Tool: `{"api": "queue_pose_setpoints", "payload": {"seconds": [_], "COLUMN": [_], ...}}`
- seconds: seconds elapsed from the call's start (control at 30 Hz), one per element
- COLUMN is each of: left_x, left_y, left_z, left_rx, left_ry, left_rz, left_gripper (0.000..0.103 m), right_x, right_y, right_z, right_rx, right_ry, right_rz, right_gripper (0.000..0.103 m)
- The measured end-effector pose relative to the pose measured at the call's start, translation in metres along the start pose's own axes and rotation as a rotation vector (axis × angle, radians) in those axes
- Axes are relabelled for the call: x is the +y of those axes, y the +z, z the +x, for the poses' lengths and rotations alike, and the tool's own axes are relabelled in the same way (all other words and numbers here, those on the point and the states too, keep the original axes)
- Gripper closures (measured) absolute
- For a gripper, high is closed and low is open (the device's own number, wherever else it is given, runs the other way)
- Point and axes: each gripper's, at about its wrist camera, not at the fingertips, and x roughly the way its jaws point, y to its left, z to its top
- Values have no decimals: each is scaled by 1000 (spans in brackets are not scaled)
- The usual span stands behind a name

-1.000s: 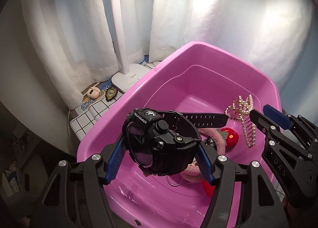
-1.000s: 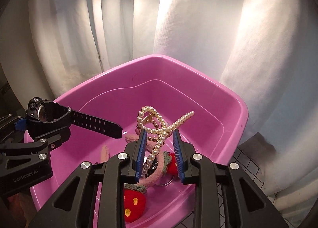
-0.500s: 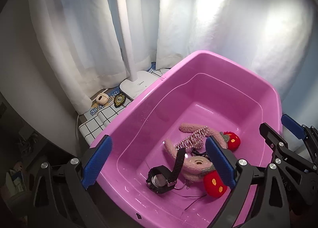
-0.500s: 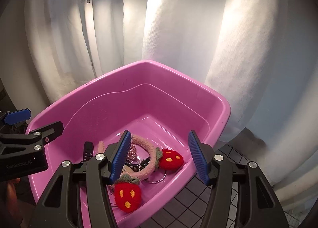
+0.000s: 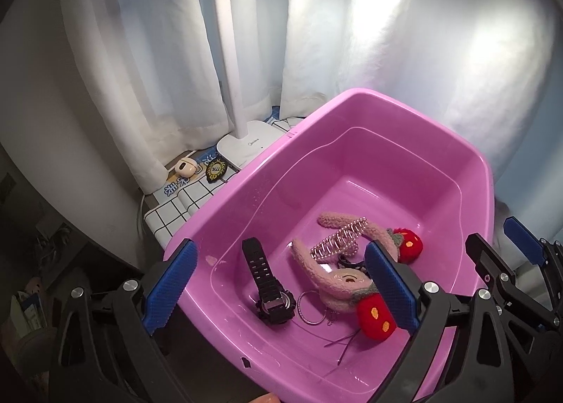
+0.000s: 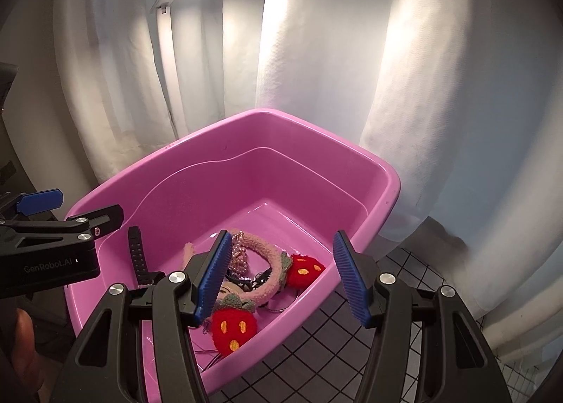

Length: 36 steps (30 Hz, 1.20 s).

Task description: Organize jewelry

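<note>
Both grippers, left [image 5: 278, 288] and right [image 6: 281, 276], are held spread and empty over the tub [image 5: 352, 100]; watch [image 5: 269, 287] and pearls [image 5: 337, 239] are seen on its floor.

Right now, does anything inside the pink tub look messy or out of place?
Yes. In the pink tub, the pearl hair clip lies across the fuzzy strawberry headband in a tangled heap, and the black watch lies loose beside it.

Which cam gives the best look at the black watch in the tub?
Left wrist: the black watch lies whole on the pink tub floor, case and strap clear. Right wrist shows only its strap end; the case hides behind the right gripper.
</note>
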Motion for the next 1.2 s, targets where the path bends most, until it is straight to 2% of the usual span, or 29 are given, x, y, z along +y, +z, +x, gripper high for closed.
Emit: {"api": "queue_pose_setpoints", "payload": {"seconds": [1.2], "left_x": [-1], "left_y": [-12], "left_z": [-18], "left_rx": [2], "left_ry": [2], "left_rz": [-24], "left_gripper": [8], "right_x": [0], "right_y": [-12], "right_z": [-23], "right_rx": [-23], "right_ry": [-9], "right_rz": [-12], "right_gripper": [46]}}
